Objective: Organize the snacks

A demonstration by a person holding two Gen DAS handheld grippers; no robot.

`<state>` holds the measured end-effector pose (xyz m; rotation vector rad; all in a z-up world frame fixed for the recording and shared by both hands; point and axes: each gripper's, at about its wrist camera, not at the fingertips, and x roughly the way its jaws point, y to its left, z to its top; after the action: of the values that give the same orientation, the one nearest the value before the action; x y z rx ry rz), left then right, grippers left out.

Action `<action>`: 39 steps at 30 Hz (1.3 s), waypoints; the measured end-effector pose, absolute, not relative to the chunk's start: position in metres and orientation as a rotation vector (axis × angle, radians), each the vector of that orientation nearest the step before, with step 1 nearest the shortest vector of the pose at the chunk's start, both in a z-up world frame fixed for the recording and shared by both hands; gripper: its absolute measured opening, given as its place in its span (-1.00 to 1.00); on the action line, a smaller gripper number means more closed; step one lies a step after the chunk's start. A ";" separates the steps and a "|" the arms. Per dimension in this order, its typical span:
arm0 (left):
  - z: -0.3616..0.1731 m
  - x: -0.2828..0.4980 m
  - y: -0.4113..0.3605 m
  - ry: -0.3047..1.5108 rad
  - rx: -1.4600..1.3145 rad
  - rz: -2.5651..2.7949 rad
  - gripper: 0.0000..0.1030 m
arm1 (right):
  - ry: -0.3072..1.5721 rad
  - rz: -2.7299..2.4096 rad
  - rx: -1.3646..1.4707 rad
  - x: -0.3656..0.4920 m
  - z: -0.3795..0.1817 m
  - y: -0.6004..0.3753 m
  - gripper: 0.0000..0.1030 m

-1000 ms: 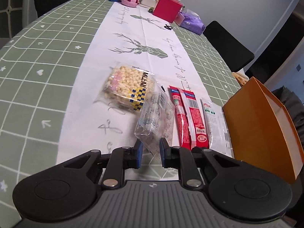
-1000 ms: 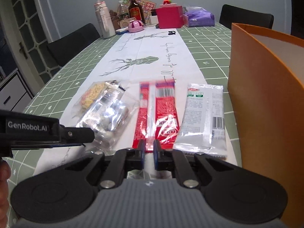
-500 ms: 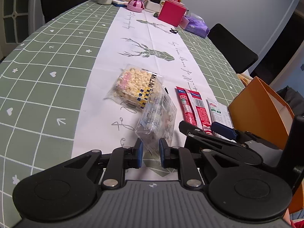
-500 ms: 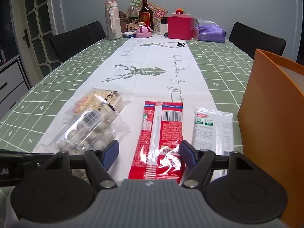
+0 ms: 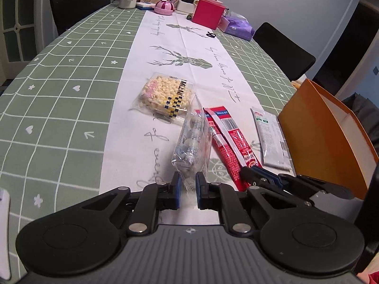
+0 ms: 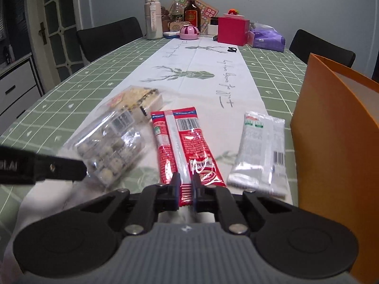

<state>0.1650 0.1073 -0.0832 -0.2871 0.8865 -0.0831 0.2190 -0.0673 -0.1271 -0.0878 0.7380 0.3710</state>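
Note:
My left gripper (image 5: 188, 184) is shut on the near edge of a clear bag of round candies (image 5: 193, 142), which tilts up off the table runner; the bag also shows in the right wrist view (image 6: 111, 146). My right gripper (image 6: 186, 189) is shut on the near end of a red snack packet (image 6: 187, 146), also seen in the left wrist view (image 5: 227, 137). A puffed-rice bar in clear wrap (image 5: 165, 94) lies behind the candy bag. A white sachet (image 6: 260, 151) lies right of the red packet. An open orange box (image 6: 338, 137) stands at the right.
The long table has a green grid cloth (image 5: 59, 94) and a white deer-print runner (image 5: 184, 47). At the far end stand bottles (image 6: 152, 19), a pink box (image 6: 232, 29), a purple tissue pack (image 6: 267, 37). Black chairs (image 6: 111, 35) line both sides.
My right gripper was open half a second ago and has closed on the red packet. My left gripper has lifted the candy bag's near end, so the bag now tilts up.

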 end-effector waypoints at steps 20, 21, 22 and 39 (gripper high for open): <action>-0.069 0.118 0.070 0.881 -0.131 -0.251 -0.81 | 0.746 0.404 -0.062 0.153 -0.114 -0.097 -0.93; -0.069 0.119 0.069 0.878 -0.133 -0.257 -0.76 | 0.746 0.400 -0.067 0.153 -0.115 -0.097 -0.93; -0.070 0.119 0.068 0.873 -0.136 -0.251 -0.71 | 0.748 0.401 -0.064 0.154 -0.116 -0.098 -0.93; -0.072 0.176 0.066 0.914 -0.162 -0.248 0.08 | 0.727 0.459 -0.043 0.173 -0.120 -0.092 -0.55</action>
<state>0.1760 0.0657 -0.0722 -0.1623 0.9138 -0.2479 0.1734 -0.0920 -0.1197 -0.0429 0.7270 0.4591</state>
